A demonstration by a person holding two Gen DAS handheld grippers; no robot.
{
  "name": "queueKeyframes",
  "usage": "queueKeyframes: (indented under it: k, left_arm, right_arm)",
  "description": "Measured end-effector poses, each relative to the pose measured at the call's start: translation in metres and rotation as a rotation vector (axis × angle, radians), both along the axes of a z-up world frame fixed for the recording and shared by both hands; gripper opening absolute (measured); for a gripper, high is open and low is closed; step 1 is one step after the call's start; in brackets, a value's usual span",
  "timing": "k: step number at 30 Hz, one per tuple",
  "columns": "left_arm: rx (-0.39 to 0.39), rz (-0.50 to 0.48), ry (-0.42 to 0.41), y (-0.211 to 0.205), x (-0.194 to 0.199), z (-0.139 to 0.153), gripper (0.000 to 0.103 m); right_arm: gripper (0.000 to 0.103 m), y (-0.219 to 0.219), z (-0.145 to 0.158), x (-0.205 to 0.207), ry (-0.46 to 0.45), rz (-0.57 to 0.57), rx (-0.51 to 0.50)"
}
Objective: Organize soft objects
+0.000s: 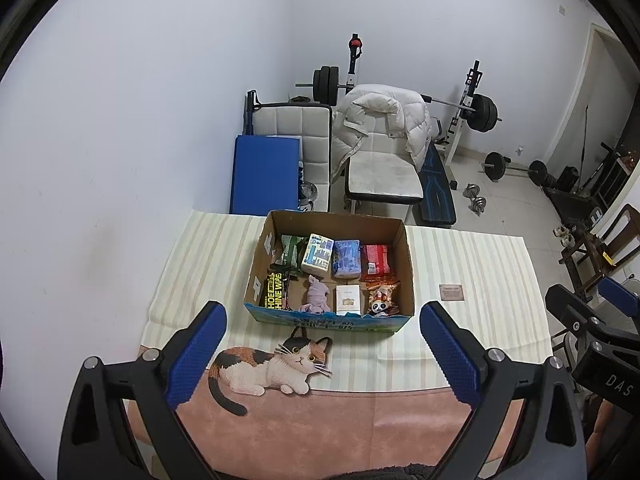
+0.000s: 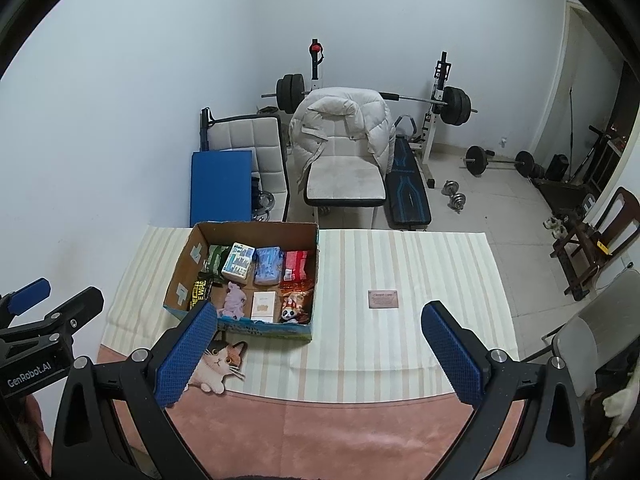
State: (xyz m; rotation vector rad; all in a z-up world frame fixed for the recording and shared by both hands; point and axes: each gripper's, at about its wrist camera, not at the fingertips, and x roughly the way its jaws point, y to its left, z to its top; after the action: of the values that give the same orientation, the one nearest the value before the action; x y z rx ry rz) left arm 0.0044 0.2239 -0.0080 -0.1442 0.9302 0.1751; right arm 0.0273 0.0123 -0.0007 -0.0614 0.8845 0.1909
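Observation:
A cardboard box [image 1: 407,264] [image 2: 180,280] stands on the striped tablecloth [image 1: 480,272] [image 2: 400,264]. Inside lie a lilac plush toy [image 1: 317,295] [image 2: 234,300], a panda plush [image 1: 379,305] [image 2: 289,313], a blue soft pack [image 1: 346,258] [image 2: 267,266], a red pack [image 1: 375,259] [image 2: 296,265], a green pack [image 1: 291,250], a white-blue pack [image 1: 318,253] [image 2: 239,262], a small white box [image 1: 347,299] [image 2: 263,306] and a shoe-wipes pack [image 1: 274,291]. My left gripper [image 1: 322,354] is open and empty, in front of the box. My right gripper [image 2: 320,354] is open and empty, to the box's right front.
A cat picture [image 1: 272,364] [image 2: 218,364] is printed on the cloth near the front edge. A small brown label [image 1: 452,292] [image 2: 383,299] lies right of the box. Beyond the table stand white chairs [image 1: 380,168], a blue mat [image 1: 264,176] and weight equipment [image 1: 480,112].

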Motion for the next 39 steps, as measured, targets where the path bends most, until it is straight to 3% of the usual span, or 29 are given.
queueKeyframes:
  k: [39]
  left_arm:
    - [0.014, -0.006, -0.016, -0.002, 0.008, 0.016, 0.099]
  right_arm:
    - [0.103, -0.001, 0.011, 0.0, -0.018, 0.003, 0.01]
